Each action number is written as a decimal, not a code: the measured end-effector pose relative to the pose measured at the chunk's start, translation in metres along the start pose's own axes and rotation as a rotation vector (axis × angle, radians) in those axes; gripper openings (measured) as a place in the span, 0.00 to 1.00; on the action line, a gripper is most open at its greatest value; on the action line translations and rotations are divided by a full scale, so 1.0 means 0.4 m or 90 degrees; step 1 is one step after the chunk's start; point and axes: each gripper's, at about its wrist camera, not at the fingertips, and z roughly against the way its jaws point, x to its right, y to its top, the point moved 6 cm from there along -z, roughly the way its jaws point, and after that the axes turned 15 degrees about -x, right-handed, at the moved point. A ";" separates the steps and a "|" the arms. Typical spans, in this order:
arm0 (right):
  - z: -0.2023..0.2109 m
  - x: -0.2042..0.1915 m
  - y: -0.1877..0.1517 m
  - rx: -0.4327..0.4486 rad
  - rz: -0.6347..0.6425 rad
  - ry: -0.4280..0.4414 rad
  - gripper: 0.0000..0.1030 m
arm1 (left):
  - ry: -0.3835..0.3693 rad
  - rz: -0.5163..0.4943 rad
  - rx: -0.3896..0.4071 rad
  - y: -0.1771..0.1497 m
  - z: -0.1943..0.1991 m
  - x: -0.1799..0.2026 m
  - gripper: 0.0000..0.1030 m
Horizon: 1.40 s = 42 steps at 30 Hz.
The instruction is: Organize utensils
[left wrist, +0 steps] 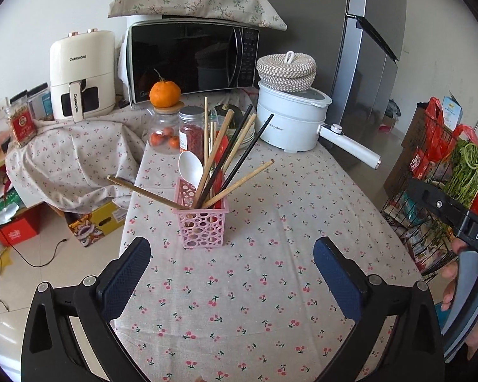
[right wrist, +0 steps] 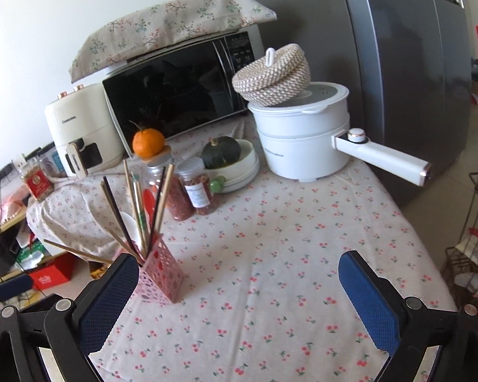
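Observation:
A pink perforated utensil basket [left wrist: 202,222] stands upright on the cherry-print tablecloth [left wrist: 271,286]. It holds several wooden and black chopsticks [left wrist: 226,159], a white spoon [left wrist: 191,167] and something red. My left gripper [left wrist: 232,254] is open, with only bare cloth between its blue pads, just short of the basket. In the right wrist view the basket [right wrist: 161,278] sits beside the left fingertip [right wrist: 111,289]. My right gripper [right wrist: 239,273] is open and holds nothing. The right gripper's body and a hand [left wrist: 462,273] show at the right edge of the left wrist view.
Behind the basket stand two jars [left wrist: 178,130], one topped by an orange [left wrist: 164,94], a white electric pot [left wrist: 293,121] with a long handle, a bowl holding a green squash [right wrist: 221,152], a microwave [left wrist: 191,57] and an air fryer [left wrist: 83,76]. A fridge [left wrist: 366,47] and wire rack [left wrist: 430,207] flank the table's right side.

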 end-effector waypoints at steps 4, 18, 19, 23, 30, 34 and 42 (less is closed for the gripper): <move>0.010 0.016 -0.035 -0.011 0.015 -0.079 1.00 | 0.013 -0.012 0.019 -0.013 0.008 0.023 1.00; -0.041 0.018 -0.045 -0.025 0.041 -0.140 1.00 | 0.036 0.012 0.029 -0.009 -0.013 0.008 1.00; -0.041 0.015 -0.045 -0.025 0.042 -0.140 1.00 | 0.037 0.009 0.027 -0.011 -0.015 0.012 1.00; -0.045 0.004 -0.047 -0.026 0.047 -0.141 1.00 | 0.041 0.004 0.025 -0.015 -0.020 0.017 1.00; -0.038 0.002 -0.046 -0.015 0.046 -0.144 1.00 | 0.042 0.003 0.031 -0.015 -0.019 0.018 1.00; -0.031 0.005 -0.042 -0.009 0.045 -0.147 1.00 | 0.046 0.000 0.037 -0.017 -0.017 0.021 1.00; -0.033 0.001 -0.044 -0.013 0.044 -0.145 1.00 | 0.047 -0.001 0.037 -0.017 -0.015 0.022 1.00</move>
